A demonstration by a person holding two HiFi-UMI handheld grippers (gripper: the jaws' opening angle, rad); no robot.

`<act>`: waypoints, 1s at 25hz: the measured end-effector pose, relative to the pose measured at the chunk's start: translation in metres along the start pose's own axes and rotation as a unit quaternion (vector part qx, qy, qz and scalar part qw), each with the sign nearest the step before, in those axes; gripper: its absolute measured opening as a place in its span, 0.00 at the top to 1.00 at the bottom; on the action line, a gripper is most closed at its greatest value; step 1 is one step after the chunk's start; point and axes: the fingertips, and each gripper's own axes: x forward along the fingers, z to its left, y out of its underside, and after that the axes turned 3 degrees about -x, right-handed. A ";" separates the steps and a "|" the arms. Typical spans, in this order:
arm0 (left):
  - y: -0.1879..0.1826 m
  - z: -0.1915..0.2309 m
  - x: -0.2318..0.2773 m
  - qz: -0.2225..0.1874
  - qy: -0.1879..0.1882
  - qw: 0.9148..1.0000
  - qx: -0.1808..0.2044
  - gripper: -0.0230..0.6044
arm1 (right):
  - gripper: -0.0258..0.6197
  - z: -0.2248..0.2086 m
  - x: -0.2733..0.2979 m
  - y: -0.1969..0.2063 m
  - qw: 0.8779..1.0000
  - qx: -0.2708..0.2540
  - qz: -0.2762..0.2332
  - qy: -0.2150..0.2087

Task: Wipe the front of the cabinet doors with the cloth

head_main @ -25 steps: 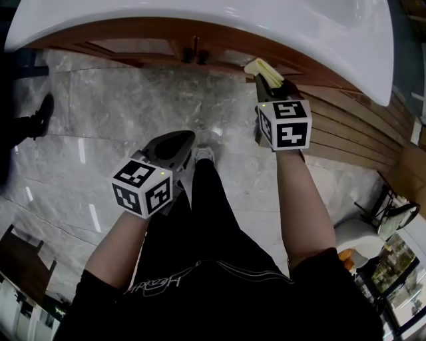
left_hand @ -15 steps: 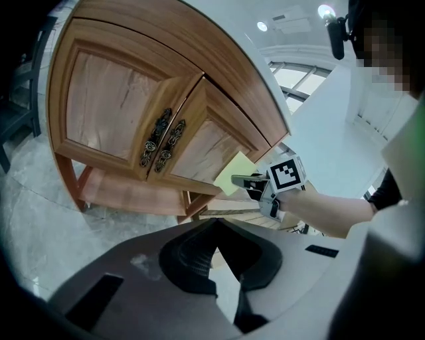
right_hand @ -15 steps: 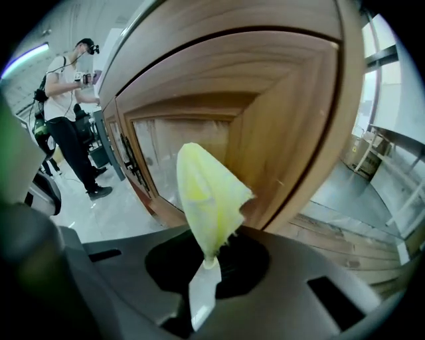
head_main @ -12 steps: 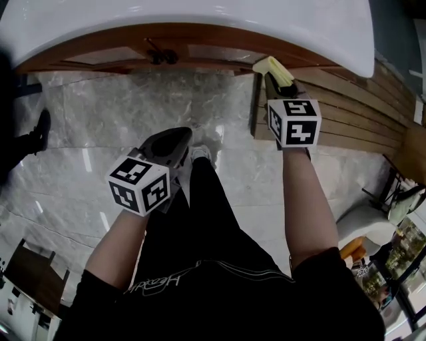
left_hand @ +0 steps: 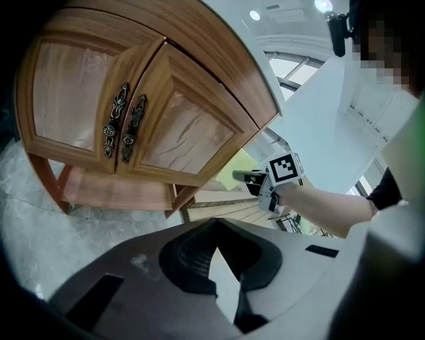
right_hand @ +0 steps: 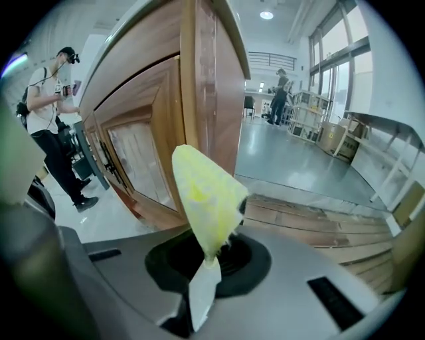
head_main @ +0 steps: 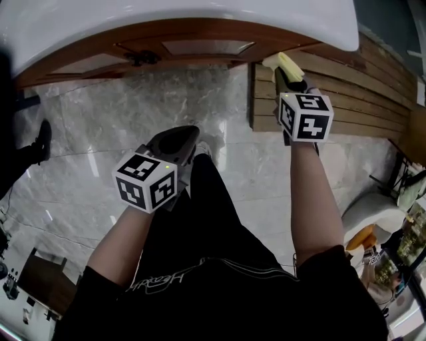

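Two grippers: a person is holding one in each hand, and both are pointing toward a brown wooden cabinet point(head_main: 180, 36) standing under a white curved surface point(head_main: 200, 13).
Right gripper point(right_hand: 209, 255): its jaws are clamping the lower tip of a pale yellow folded cloth point(right_hand: 202, 192), which is rising from them as a leaf-shaped wad.
Cloth position: in the head view it is sitting just beneath the right end of the white surface, at the cabinet's right-hand corner. It is hanging above the near edge of a light wooden slatted decking point(head_main: 346, 100). Whether it is touching the wood cannot be told.
Left gripper point(left_hand: 214, 226): its jaws are meeting at the tips with nothing between them. It is hanging lower and farther back from the cabinet, over the grey marble floor point(head_main: 100, 126) and just beside the person's black trouser leg point(head_main: 206, 220).
Doors: two panelled cabinet doors point(left_hand: 179, 133) are sitting shut side by side, with a pair of dark ornate metal handles point(left_hand: 123, 129) running along the seam between them.
Right arm: in the left gripper view the bare forearm is reaching past the right-hand door's outer edge.
Background: in the right gripper view a bystander in a white shirt point(right_hand: 50, 113) is standing at the left, and a distant figure point(right_hand: 282, 86) is standing by some shelving.
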 end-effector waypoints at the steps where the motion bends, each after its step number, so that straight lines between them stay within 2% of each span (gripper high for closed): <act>1: 0.001 -0.001 0.001 0.003 0.002 1.000 0.002 0.95 | 0.90 -0.001 -0.001 0.002 1.000 0.003 0.001 0.002; 6: 0.000 0.000 0.000 0.005 0.007 1.000 -0.002 0.95 | 0.90 0.005 -0.003 0.010 1.000 0.008 0.008 0.002; 9: 0.001 0.008 -0.005 0.003 0.007 1.000 -0.007 0.95 | 0.90 0.022 0.003 0.010 1.000 0.003 0.012 -0.007; 13: 0.003 0.027 -0.022 -0.001 -0.003 1.000 -0.018 0.95 | 0.90 0.062 0.017 0.008 0.999 -0.013 0.020 -0.035; 17: 0.007 0.051 -0.046 -0.008 -0.020 0.999 -0.047 0.95 | 0.90 0.110 0.031 0.008 0.997 -0.022 0.027 -0.070; 25: 0.011 0.089 -0.099 -0.034 -0.052 0.995 -0.075 0.95 | 0.90 0.206 0.049 -0.001 0.987 -0.056 0.040 -0.143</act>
